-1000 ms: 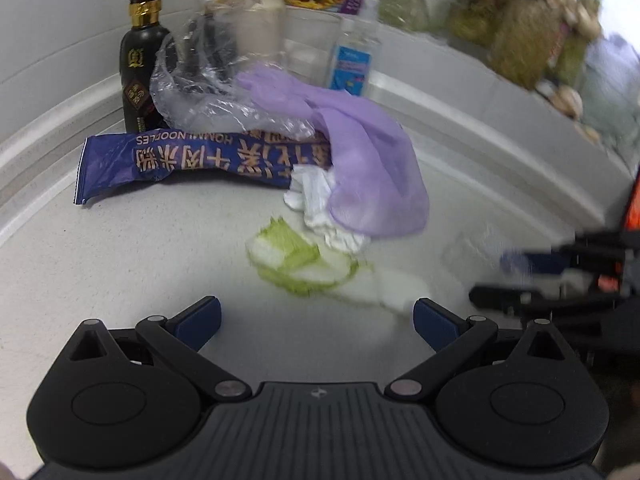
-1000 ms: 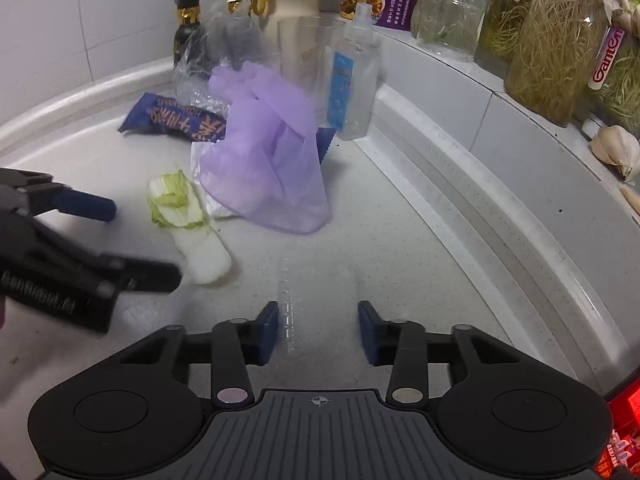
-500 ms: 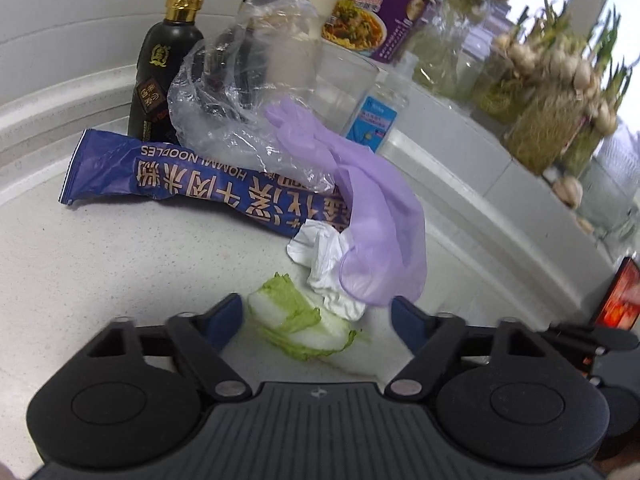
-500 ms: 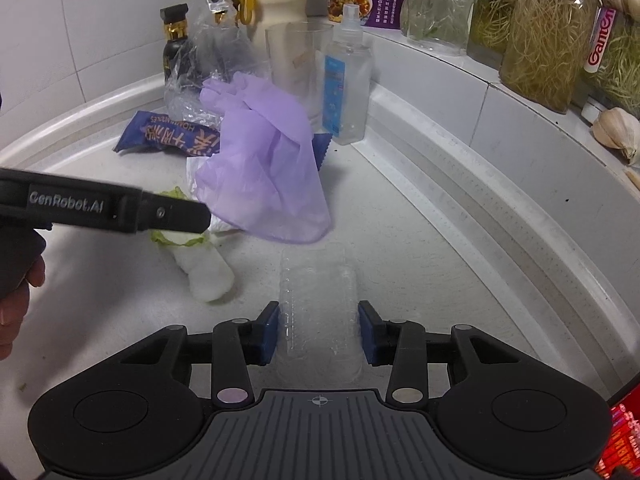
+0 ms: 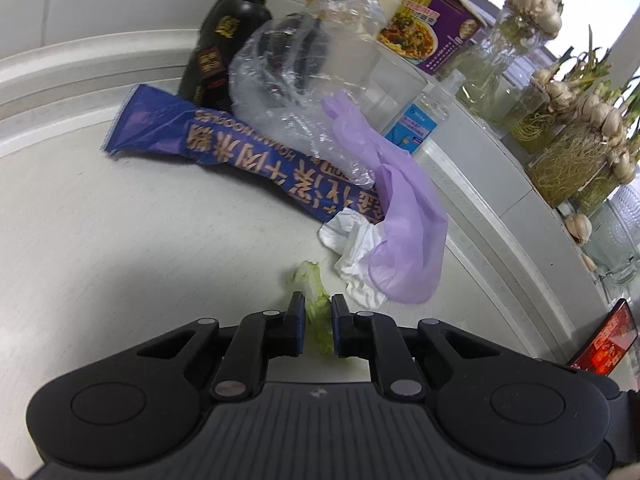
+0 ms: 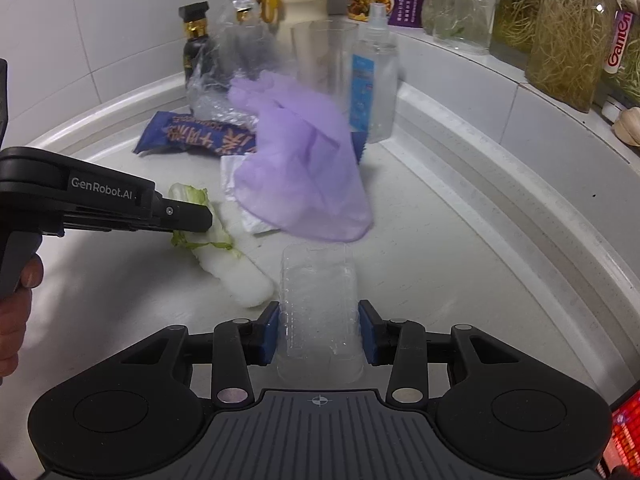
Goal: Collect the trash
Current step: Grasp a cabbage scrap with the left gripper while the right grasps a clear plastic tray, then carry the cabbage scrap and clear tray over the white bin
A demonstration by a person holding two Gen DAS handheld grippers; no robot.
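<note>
Left wrist view: left gripper (image 5: pixel 318 320) jaws closing on the cabbage leaf (image 5: pixel 316 304), pads already pinching its green end, leaf lying on the white counter (image 5: pixel 120 260) just beside the crumpled tissue (image 5: pixel 352 248) and purple glove (image 5: pixel 404 240). Right gripper (image 6: pixel 319 330) pinches a clear crushed plastic cup (image 6: pixel 318 312) between both pads, low over the counter. Noodle wrapper (image 5: pixel 224 144) and clear plastic bag (image 5: pixel 288 80) sit further back near the black bottle (image 5: pixel 224 40).

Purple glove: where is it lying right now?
In both wrist views the purple glove lies mid-counter, draped over the blue noodle wrapper and a white tissue, just in front of the clear spray bottle and right of the cabbage leaf.
</note>
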